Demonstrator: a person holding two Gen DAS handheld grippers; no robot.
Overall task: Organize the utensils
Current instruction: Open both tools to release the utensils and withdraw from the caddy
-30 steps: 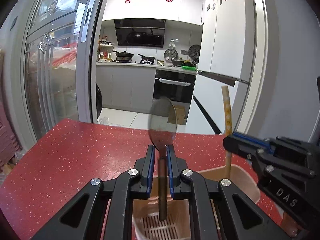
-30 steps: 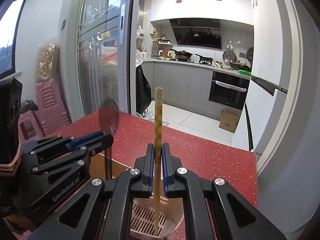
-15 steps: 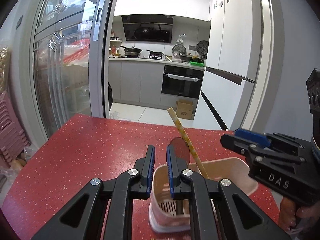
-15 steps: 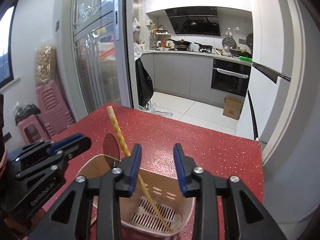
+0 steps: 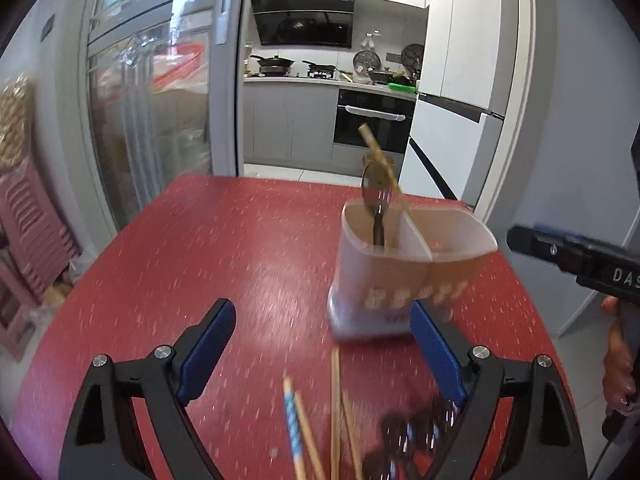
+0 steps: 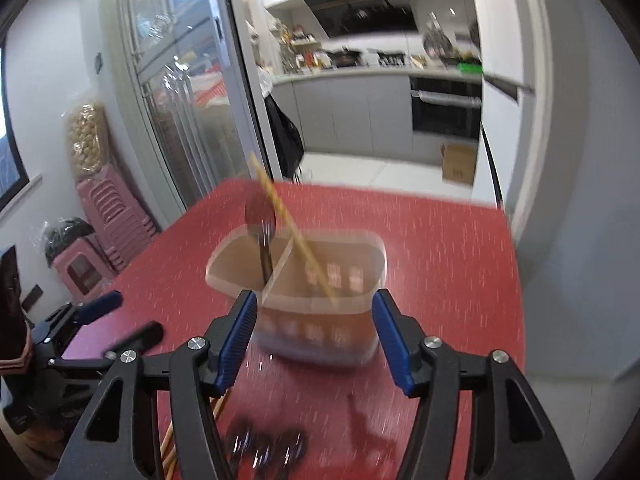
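A pale two-compartment utensil holder (image 5: 404,264) (image 6: 316,300) stands on the red table. A dark spoon (image 5: 376,196) (image 6: 261,224) stands in its left compartment. A yellow chopstick (image 5: 382,160) (image 6: 288,224) leans across the divider. My left gripper (image 5: 320,348) is open and empty, back from the holder. Loose chopsticks (image 5: 316,420) and dark spoons (image 5: 412,436) lie on the table between its fingers. My right gripper (image 6: 314,340) is open and empty, just in front of the holder. The left gripper also shows in the right wrist view (image 6: 100,320).
The red speckled table (image 5: 200,264) ends at the far edge toward a kitchen doorway. Pink stools (image 6: 108,224) are stacked off its left side. A white fridge (image 5: 460,80) stands at the far right. The right gripper's tip (image 5: 568,252) shows at the right of the left wrist view.
Both grippers let go of the spoon and chopstick, opened wide and pulled back from the holder. Loose chopsticks and spoons on the table have come into view.
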